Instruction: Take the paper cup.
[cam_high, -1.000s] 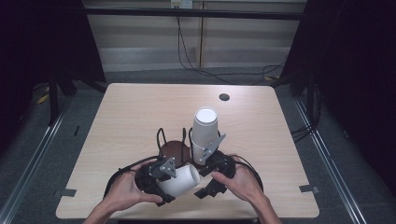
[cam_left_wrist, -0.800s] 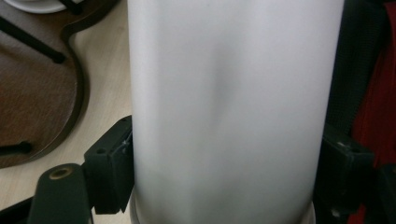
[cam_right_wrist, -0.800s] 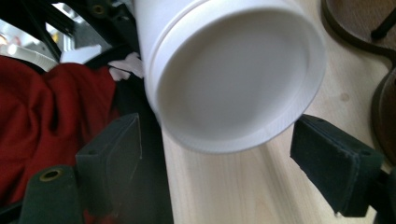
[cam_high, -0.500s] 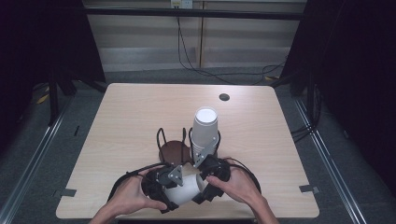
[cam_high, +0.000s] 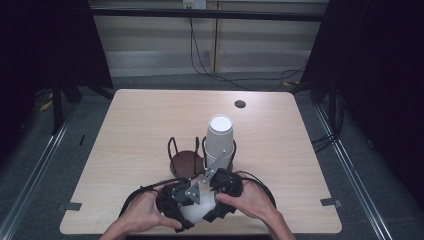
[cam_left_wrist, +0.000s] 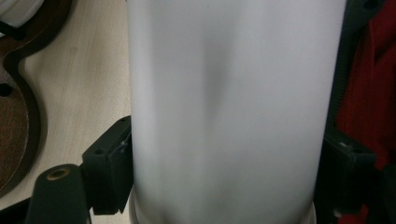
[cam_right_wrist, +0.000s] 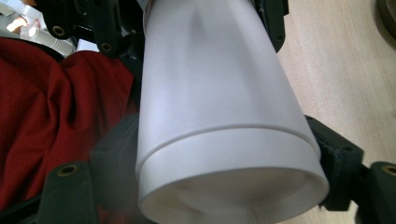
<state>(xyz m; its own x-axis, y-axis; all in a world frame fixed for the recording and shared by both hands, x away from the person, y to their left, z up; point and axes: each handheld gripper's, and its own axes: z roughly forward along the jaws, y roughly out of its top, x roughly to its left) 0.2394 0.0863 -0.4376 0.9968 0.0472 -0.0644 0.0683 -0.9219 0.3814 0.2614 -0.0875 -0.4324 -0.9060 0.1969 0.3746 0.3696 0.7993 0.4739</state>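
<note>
White cup (cam_high: 197, 212) lies on its side above the near edge of the surface (cam_high: 130, 130), just in front of the dark wooden cup holder (cam_high: 186, 161). Left tongs (cam_high: 175, 202) are clamped on the cup's left part. Right tongs (cam_high: 220, 192), whose jaws have just been closing, sit against its right part, pads on both sides. A stack of white cups (cam_high: 219, 137) stands upright in the holder's right ring.

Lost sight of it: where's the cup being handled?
High view: the white cup lies at the table's near edge between both grippers, just in front of the wire cup holder.
</note>
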